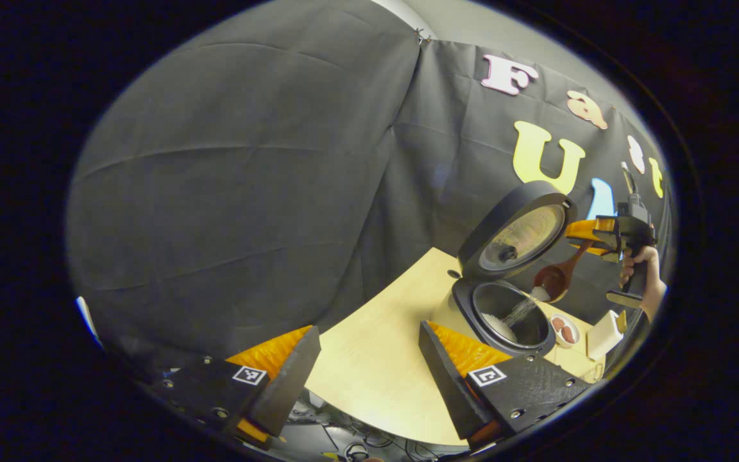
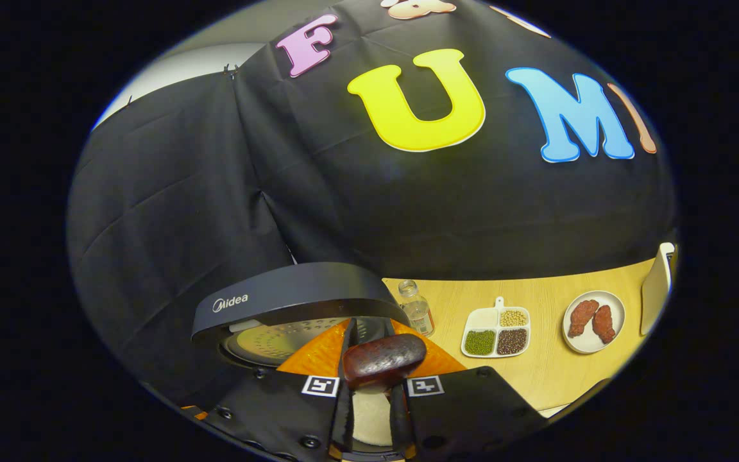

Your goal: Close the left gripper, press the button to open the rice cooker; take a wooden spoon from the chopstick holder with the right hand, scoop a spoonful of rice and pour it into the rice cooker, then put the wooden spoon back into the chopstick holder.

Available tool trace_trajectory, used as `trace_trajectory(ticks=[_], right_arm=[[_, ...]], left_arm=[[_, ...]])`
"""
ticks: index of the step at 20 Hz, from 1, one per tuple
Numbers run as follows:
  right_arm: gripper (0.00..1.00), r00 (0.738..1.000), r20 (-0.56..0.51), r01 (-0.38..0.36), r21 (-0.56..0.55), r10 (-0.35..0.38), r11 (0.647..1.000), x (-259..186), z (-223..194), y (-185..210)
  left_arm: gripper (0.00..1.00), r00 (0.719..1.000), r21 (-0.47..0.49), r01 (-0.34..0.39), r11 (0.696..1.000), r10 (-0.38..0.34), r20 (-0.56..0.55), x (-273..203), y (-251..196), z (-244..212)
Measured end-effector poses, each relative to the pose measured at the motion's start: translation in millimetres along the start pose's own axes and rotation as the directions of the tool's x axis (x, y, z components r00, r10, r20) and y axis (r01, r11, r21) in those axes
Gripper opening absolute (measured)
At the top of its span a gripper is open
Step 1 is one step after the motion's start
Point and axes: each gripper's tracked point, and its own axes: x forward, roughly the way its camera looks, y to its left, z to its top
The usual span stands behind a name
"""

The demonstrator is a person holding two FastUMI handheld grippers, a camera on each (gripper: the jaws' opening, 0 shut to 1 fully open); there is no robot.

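Pour step right now: my right jaws [image 2: 369, 385] are pinching the wooden spoon [image 1: 554, 277], tipped over the open rice cooker [image 1: 504, 314] just below them, rice [image 1: 522, 310] streaming into the pot. My left jaws [image 1: 369, 378] hang spread wide, holding nothing, cooker just ahead. Next, I reckon, level the spoon and carry it to the chopstick holder.

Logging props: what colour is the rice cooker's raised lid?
Black outer shell, pale metallic inner plate; clearest in the right gripper view.

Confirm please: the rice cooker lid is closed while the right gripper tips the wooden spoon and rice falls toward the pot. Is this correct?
Not quite. The lid is open, standing up behind the rice cooker, as the left gripper view shows. The rest holds: the right gripper tips the wooden spoon and rice falls into the pot.
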Motion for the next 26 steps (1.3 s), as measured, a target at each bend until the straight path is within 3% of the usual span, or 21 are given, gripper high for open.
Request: trace_trajectory(ticks=[7,17,22,26], right_arm=[[0.24,0.994,0.105,-0.006,-0.124,0.019,0.992,-13,13,9],[0.24,0.995,0.069,-0.051,-0.306,0.076,0.951,-16,-14,22],[0.24,0.991,0.101,-0.054,-0.273,0.085,0.960,-35,-5,22],[0.24,0.989,0.129,-0.037,-0.217,0.066,0.975,-64,10,4]], left_arm=[[0.98,1.000,-0.019,-0.003,1.000,0.003,0.001,2,-1,-2],[0.98,1.000,0.013,0.014,1.000,-0.014,0.002,3,-16,-7],[0.98,0.999,0.076,0.042,0.996,-0.041,-0.017,-1,-30,-21],[0.98,0.993,0.107,0.118,0.987,-0.114,-0.040,0,-67,-24]])
